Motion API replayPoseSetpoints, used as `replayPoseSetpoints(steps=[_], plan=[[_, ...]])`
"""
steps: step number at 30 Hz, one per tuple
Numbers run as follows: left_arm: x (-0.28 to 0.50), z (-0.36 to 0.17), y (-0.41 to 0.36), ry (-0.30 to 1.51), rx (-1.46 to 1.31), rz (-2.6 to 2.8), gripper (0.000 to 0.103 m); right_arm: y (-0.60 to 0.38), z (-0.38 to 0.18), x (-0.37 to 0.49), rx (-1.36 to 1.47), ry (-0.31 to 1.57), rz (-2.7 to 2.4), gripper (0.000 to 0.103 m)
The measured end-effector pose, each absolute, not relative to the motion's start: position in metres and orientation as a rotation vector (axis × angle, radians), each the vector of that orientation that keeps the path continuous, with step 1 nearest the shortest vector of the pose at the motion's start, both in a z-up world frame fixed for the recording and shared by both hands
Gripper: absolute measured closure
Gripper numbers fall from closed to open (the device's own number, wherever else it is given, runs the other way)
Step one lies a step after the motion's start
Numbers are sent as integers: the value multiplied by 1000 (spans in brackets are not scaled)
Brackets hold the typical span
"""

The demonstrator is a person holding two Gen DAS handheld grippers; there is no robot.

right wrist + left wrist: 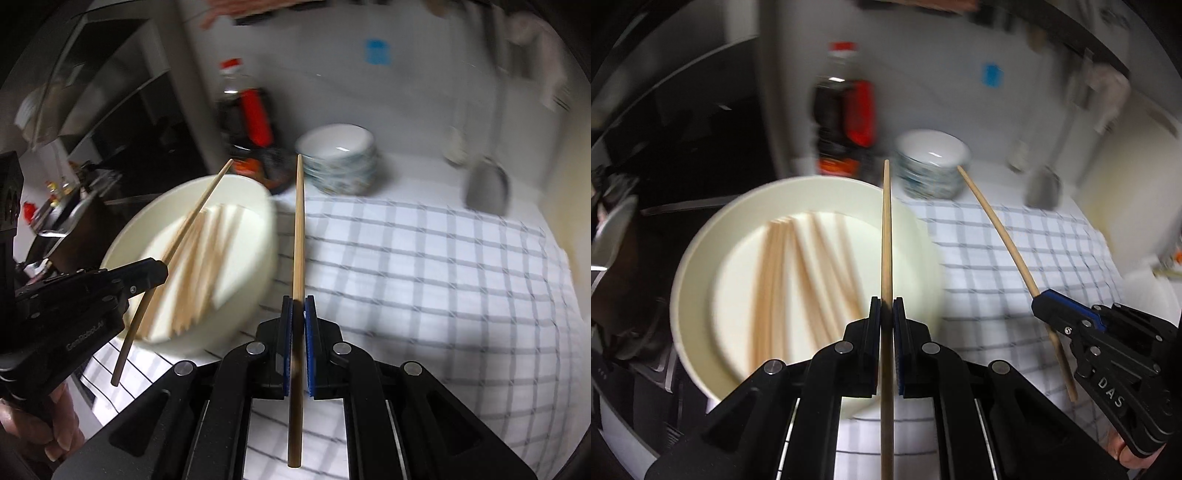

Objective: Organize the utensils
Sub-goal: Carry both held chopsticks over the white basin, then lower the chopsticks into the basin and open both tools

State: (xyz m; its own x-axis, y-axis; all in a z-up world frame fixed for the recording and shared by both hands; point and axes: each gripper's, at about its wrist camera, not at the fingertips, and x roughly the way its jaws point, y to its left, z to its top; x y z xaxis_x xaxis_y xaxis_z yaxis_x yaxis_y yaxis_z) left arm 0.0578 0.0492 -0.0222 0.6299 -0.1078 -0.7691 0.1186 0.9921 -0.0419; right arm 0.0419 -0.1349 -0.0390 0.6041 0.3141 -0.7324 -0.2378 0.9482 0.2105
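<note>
My left gripper (886,306) is shut on one wooden chopstick (886,236) that points straight ahead over the rim of a cream plate (698,258). Several more chopsticks (798,266) lie on that plate. My right gripper (298,304) is shut on a second chopstick (298,221), held above the checked cloth (424,266). From the left wrist camera, the right gripper (1039,301) appears at the right with its chopstick (997,225) slanting up-left. The right wrist camera catches the left gripper (162,267) at the left, over the plate (258,236), gripping its chopstick (195,214).
A stack of patterned bowls (932,166) stands beyond the cloth, beside a dark bottle with a red label (846,114). A grey, blurred object (487,188) sits at the cloth's far right. White wall behind. Dark shelving and clutter lie left of the plate.
</note>
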Motion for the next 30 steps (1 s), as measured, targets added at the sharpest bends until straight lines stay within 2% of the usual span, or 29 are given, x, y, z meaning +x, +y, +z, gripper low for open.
replayPoseSetpoints(steps=[10, 30], plan=[[93, -30, 138, 899, -37, -4, 96, -46, -48, 98, 77, 914, 436, 97], [137, -97, 162, 1098, -76, 9, 95, 13, -99, 138, 26, 1109, 421, 97]])
